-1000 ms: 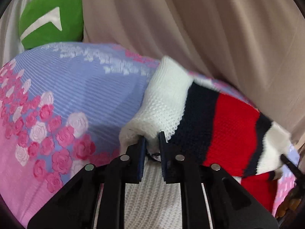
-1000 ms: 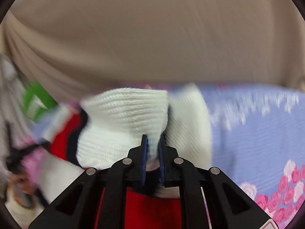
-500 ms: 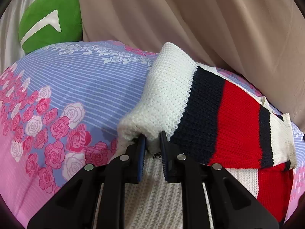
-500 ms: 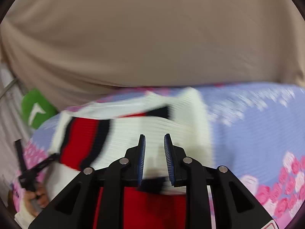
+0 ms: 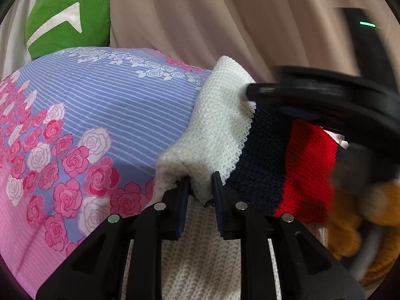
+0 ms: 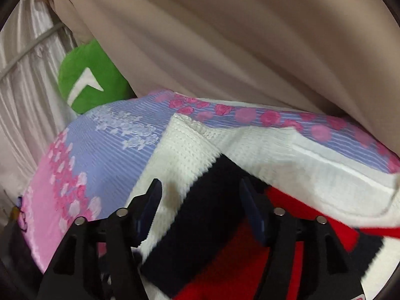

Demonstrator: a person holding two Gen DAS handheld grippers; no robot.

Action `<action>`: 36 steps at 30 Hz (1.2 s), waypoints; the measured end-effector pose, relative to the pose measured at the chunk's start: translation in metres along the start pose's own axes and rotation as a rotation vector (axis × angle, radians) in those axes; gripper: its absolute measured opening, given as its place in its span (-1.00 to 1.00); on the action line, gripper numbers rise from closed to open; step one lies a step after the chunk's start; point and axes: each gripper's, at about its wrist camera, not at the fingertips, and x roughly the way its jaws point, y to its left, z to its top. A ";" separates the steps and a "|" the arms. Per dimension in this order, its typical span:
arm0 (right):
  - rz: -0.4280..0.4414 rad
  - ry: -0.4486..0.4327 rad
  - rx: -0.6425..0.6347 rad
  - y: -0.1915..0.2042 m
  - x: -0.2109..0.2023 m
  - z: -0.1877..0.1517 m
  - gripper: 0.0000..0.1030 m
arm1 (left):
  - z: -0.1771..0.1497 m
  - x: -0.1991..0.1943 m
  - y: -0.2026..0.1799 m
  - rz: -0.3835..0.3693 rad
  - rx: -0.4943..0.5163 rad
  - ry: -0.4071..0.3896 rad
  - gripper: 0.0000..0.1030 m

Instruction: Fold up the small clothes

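Left gripper (image 5: pixel 200 187) pinches sweater (image 5: pixel 220 135); right gripper (image 6: pixel 200 195) spread.

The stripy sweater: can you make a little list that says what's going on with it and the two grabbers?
garment: white, navy and red knit sweater, partly folded
surface: floral bedsheet
left gripper: fingers pinch a white fold of the sweater
right gripper: fingers wide apart above the sweater, holding nothing
background: green cushion, beige curtain

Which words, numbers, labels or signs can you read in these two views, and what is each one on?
No words or numbers can be read in either view.
Green cushion: a white arrowhead-shaped mark, no lettering.
Sweater: plain stripes, no label visible.
Bedsheet: rose print only.
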 end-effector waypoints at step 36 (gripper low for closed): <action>-0.341 -0.071 0.187 -0.190 -0.191 -0.155 -0.36 | 0.000 0.003 -0.003 -0.001 0.015 -0.002 -0.57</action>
